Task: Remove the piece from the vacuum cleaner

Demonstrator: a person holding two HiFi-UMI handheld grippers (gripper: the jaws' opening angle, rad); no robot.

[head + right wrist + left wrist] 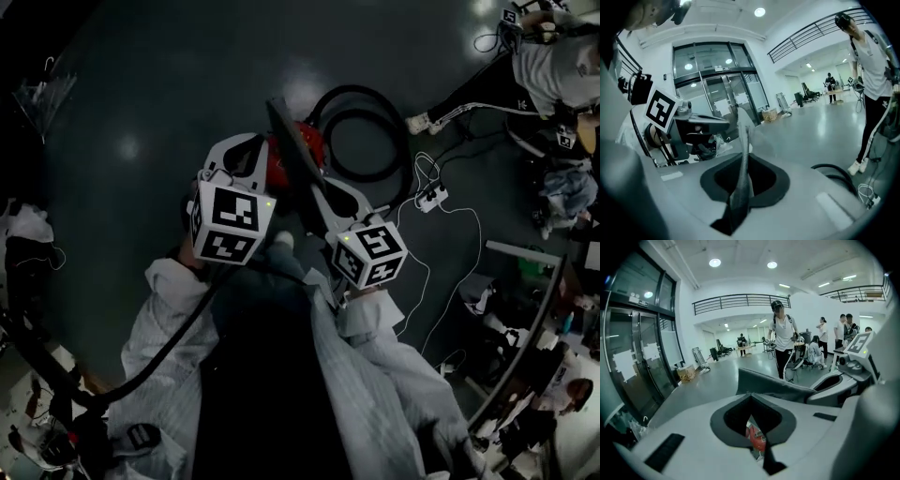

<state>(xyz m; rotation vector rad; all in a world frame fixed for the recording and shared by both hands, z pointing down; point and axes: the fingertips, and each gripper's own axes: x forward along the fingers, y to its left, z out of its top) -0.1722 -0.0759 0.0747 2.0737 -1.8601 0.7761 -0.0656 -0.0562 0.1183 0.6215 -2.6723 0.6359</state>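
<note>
A red vacuum cleaner [277, 172] stands on the dark floor below me, its black hose [361, 131] coiled to the right. My right gripper [317, 194] is shut on a thin, flat dark grey piece [286, 131] that rises over the vacuum. In the right gripper view the piece [743, 178] shows edge-on, pinched between the jaws. My left gripper [255, 152] is beside it on the left, shut with nothing in it. Through its jaw gap the red vacuum [757, 439] shows, with the grey piece [773, 385] beyond.
A white power strip with cables [431, 197] lies right of the hose. A person [544, 66] stands at the top right, also seen as a person [872, 70] close on the right. Other people [783, 333] are farther off in the hall. Glass doors [717, 98] are behind.
</note>
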